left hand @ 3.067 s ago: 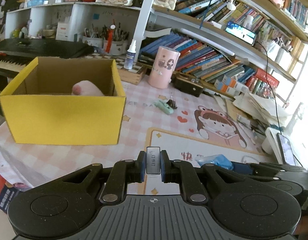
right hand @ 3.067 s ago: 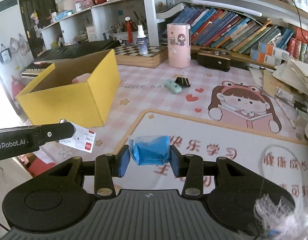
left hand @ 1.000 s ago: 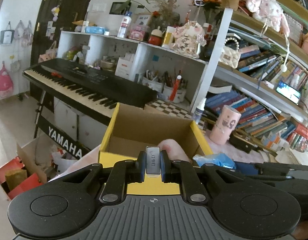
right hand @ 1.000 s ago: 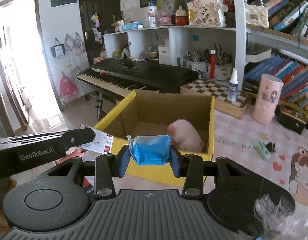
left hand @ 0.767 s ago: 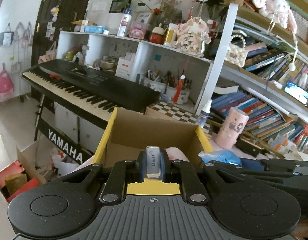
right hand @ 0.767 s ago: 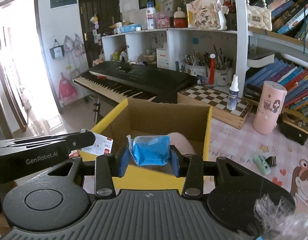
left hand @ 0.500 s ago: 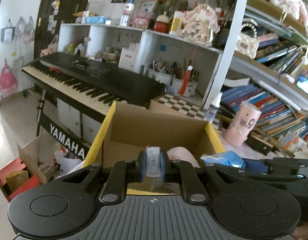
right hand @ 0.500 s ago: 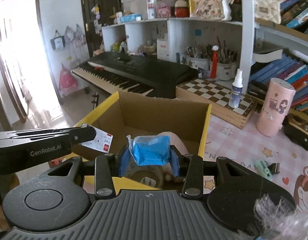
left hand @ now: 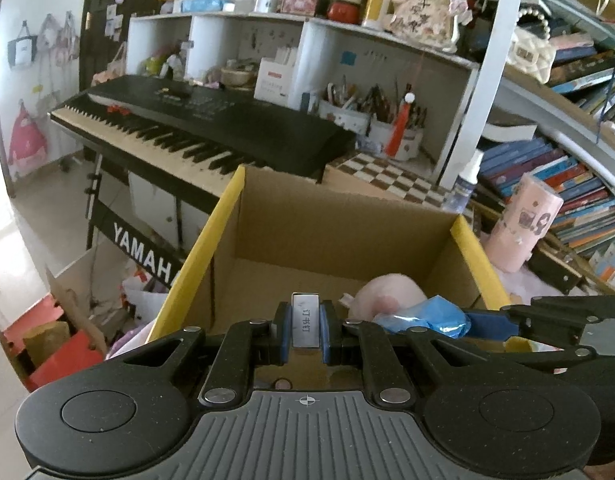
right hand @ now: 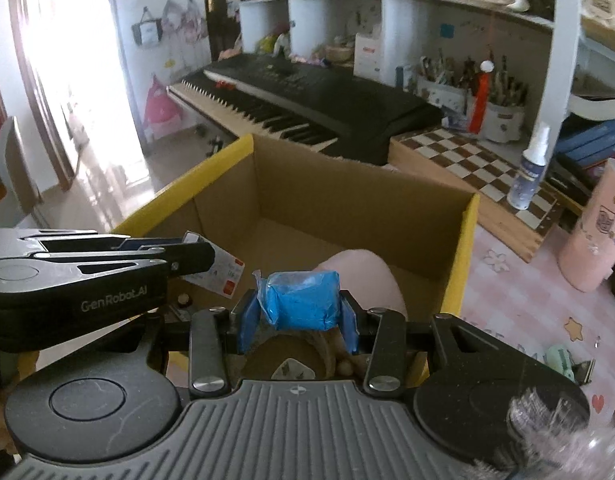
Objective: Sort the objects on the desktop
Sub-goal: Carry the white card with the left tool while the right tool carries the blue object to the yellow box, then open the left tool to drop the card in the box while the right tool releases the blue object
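Both grippers now over box [right hand: 463, 240], off the desk | left gripper [left hand: 305, 326] clamps staple box [left hand: 305, 320]; right gripper [right hand: 298, 314] clamps blue pack [right hand: 301, 300] | lower inside — release clear of pink toy [right hand: 363, 276]

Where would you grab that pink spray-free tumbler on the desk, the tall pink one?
Take the pink tumbler around its middle, tongs coming level from the open desk side. It stands upright with straight round walls, so the sides give two opposing faces; books crowd it behind, and the spray bottle stands to one side.
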Demonstrator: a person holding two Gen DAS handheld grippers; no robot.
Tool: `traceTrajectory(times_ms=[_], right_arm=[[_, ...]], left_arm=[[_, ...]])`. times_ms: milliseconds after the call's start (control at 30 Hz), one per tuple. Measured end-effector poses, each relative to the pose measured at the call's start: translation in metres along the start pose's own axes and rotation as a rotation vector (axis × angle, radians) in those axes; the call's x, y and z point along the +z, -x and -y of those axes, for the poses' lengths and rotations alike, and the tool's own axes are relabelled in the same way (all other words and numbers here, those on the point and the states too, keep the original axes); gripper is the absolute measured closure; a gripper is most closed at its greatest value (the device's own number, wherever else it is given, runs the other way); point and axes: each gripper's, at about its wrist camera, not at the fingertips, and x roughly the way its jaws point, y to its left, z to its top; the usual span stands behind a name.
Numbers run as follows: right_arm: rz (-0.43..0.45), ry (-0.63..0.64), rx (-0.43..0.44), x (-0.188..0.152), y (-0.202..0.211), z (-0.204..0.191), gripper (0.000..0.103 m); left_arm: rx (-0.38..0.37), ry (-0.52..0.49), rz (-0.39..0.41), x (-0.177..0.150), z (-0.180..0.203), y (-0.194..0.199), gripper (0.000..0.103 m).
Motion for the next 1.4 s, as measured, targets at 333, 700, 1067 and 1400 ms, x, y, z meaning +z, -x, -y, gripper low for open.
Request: traceTrajectory(times_ms=[333,700,1067,1400], right_arm=[[-0.071,0.088,0.056,0.001,-0.026,-0.006,0.064],[-0.147,-0.025,0.125,0.002,-0.033,0.008,0.062],[-0.095,-0.030,0.068,-0.002,-0.019,0.006,0.056],[0.055,-0.042,-0.019,-0.009,0.028,-0.004,0.056]], left_arm=[[0.021,-0.004,-0.048,-0.001,0.003,-0.013,0.090],[0.017,0.008,-0.071,0.002,0.001,-0.016,0.090],[-0.009,0.035,-0.024,0.001,0.000,0.003,0.086],[-0.014,0.063,0.061,-0.002,-0.004,0.038,0.070]])
